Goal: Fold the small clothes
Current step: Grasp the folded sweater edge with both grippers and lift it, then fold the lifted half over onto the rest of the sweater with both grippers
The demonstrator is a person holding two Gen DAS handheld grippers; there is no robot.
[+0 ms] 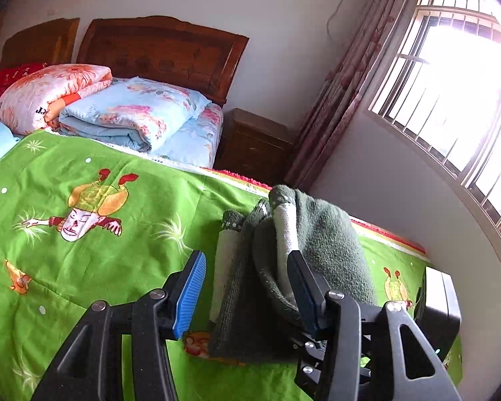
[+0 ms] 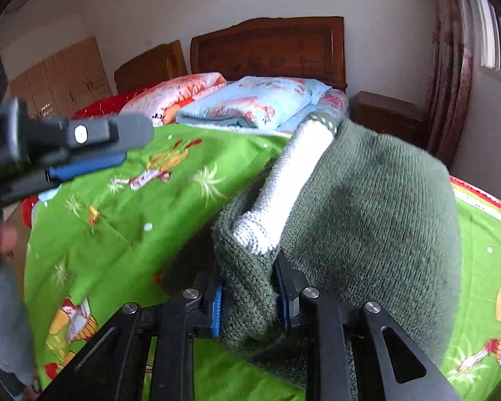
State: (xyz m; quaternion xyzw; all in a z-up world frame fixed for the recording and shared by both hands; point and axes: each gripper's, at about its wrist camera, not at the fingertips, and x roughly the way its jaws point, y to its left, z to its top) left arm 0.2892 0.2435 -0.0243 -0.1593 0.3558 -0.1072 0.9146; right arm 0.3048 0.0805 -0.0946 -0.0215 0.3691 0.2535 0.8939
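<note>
The right gripper [image 2: 248,304] is clamped on a thick fold of the dark green knitted garment with white knitted sleeves [image 2: 367,207], lifting it off the bright green cartoon-print bedspread [image 2: 117,234] so that the bulk drapes over and beyond the right-hand finger while a white sleeve [image 2: 284,193] sticks out ahead of the tips. Holding the doubled edge high probably lets the free half be carried over and laid down as a fold. The left gripper [image 1: 247,287] has its blue-padded fingers spread wide apart and grips nothing; the same garment [image 1: 317,244] hangs just ahead of it, bunched against its right-hand finger, with the lower layers resting on the bedspread [image 1: 83,267] between and in front of the fingers. It seems placed there to catch or steady the hanging layers. Folded floral quilts [image 1: 123,113] lie well beyond both tools, by the wooden headboard [image 1: 163,50].
</note>
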